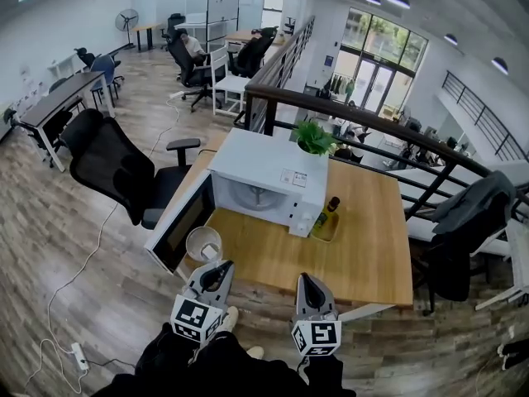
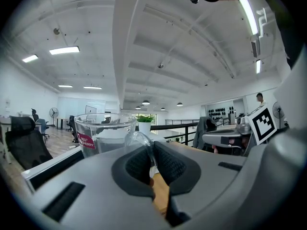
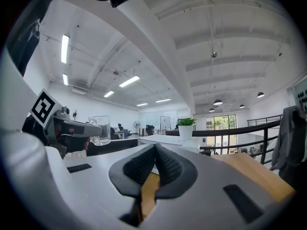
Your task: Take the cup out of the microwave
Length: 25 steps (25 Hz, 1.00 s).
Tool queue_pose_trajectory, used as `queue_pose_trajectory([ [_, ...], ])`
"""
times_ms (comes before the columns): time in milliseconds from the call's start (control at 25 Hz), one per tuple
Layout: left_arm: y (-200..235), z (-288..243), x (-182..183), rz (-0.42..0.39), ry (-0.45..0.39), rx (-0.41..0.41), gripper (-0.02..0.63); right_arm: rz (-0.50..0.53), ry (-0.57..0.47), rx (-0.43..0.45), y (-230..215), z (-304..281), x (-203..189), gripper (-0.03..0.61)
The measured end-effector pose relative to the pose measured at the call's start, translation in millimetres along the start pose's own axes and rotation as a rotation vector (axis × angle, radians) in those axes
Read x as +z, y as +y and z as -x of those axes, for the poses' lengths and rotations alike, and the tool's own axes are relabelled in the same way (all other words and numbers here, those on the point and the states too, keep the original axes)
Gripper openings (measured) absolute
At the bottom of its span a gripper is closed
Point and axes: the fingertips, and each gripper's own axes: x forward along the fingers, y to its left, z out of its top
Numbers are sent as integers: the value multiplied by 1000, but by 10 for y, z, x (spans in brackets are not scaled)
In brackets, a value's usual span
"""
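The cup (image 1: pixel 203 244) — a clear glass mug w/ a red label — is seen outside the microwave (image 1: pixel 273 180), at approx. 7 o'clock from the oven cavity. It is just beside the open door (image 1: pixel 183 222), over the front-left corner of the table (image 1: pixel 372 255). Whether it is rested on the wood cannot be told.

It is gripped by the left gripper (image 2: pixel 152 153): the jaws are closed right down on the thin glass handle (image 2: pixel 138 139), which is pinched betw. the 2 pads. The mug body is kept upright at 11 o'clock from the jaw tips.

The right gripper (image 3: pixel 154 153) is seen w/ its pads pressed together and nothing betw. them. In the head view it is found at 3 o'clock from the left one, near the table's front edge.

A potted plant (image 1: pixel 314 136) is set on top of the microwave, at its 1 o'clock corner — a dark bottle (image 1: pixel 329 211) is stood at the oven's 4 o'clock side. An office chair (image 1: pixel 116 168) is parked at 9 o'clock from the table.
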Motion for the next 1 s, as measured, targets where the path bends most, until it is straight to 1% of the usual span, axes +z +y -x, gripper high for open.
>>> queue_pose_trajectory([
  [320, 27, 187, -72, 1, 14, 20, 25, -3, 7, 18, 121, 25, -68, 15],
  [1000, 39, 165, -35, -11, 12, 5, 25, -6, 10, 21, 160, -4, -46, 14],
])
